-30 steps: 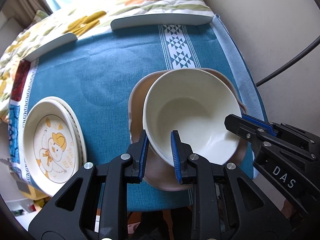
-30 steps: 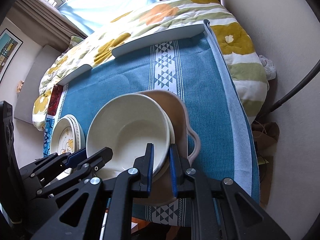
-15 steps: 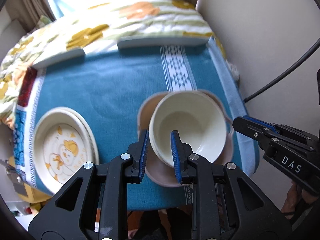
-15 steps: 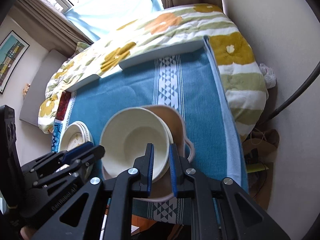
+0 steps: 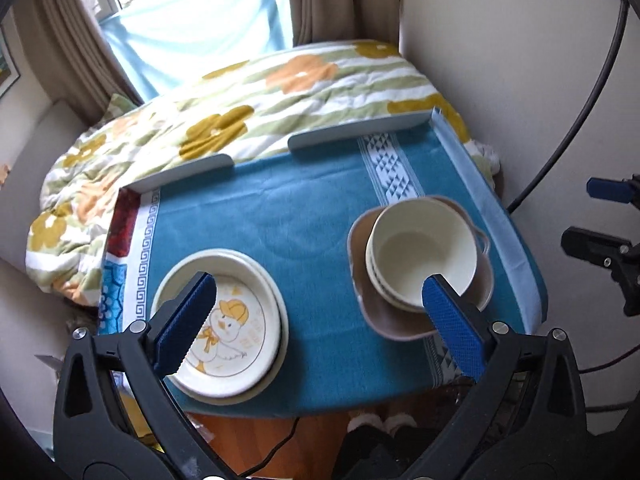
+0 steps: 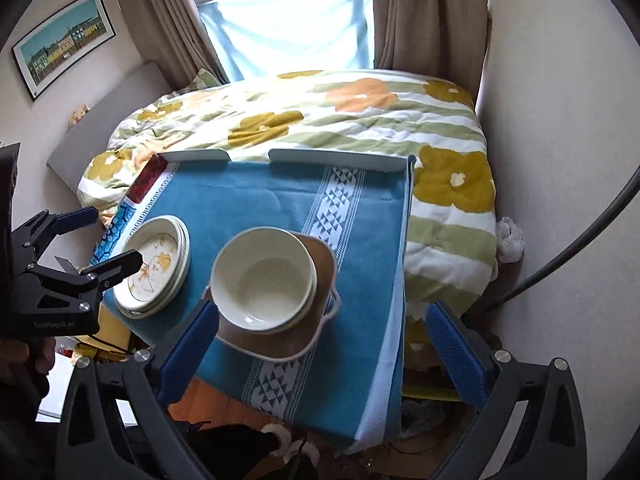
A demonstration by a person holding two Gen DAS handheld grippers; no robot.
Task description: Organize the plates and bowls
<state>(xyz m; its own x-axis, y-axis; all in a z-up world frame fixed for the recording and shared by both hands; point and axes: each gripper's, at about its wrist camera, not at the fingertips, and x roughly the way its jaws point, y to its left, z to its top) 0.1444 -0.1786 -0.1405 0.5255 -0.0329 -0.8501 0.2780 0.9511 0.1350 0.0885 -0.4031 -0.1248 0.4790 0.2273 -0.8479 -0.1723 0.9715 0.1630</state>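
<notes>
Faint, barely legible "GenRobot.AI"-like lettering on the left hand-held gripper body.

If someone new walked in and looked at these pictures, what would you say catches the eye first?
Most likely the cream bowls, nested in a brown handled dish on the right of the blue cloth. Next, to their left, the stacked plates with a yellow duck. Framing both are the left gripper and right gripper, jaws wide after just opening, nothing between them.

Blue-clothed table with stacked crockery
</notes>
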